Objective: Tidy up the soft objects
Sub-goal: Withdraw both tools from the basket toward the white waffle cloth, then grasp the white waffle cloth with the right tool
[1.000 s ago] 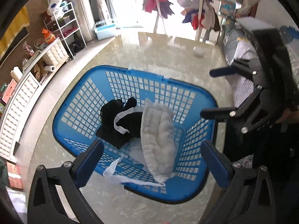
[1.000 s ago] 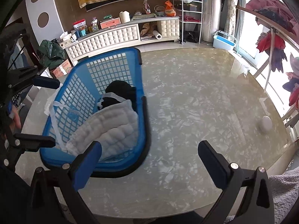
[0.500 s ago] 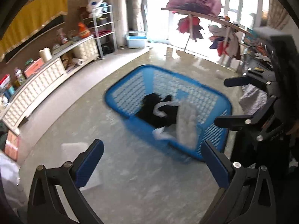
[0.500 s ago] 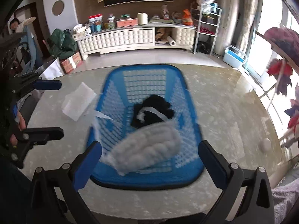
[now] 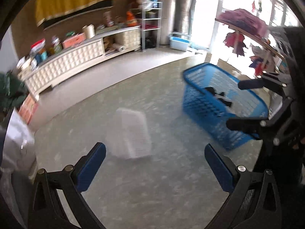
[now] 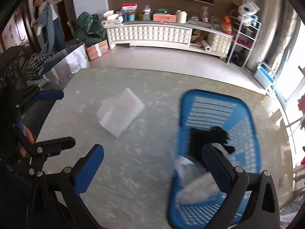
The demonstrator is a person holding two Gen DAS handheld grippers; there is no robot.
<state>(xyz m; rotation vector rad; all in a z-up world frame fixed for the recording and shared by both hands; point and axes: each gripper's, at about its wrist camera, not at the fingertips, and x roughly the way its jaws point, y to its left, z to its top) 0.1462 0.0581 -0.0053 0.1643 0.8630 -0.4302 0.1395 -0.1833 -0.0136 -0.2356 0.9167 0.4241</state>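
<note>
White pad (image 5: pixel 131 133) lies flat on table (image 5: pixel 152 181), left wrist view, ahead of left hand-held gripper (image 5: pixel 155 164), fingers spread apart, empty. Blue basket (image 5: pixel 219 110) well right. Right wrist view: right hand-held gripper (image 6: pixel 152 168) wide apart, empty; pad left, basket holding black cloth (image 6: pixel 207 137) and white cushion (image 6: pixel 198 189).

No text, label or number can be read in either view; the boxes and packets along the far cabinet are too blurred.
</note>
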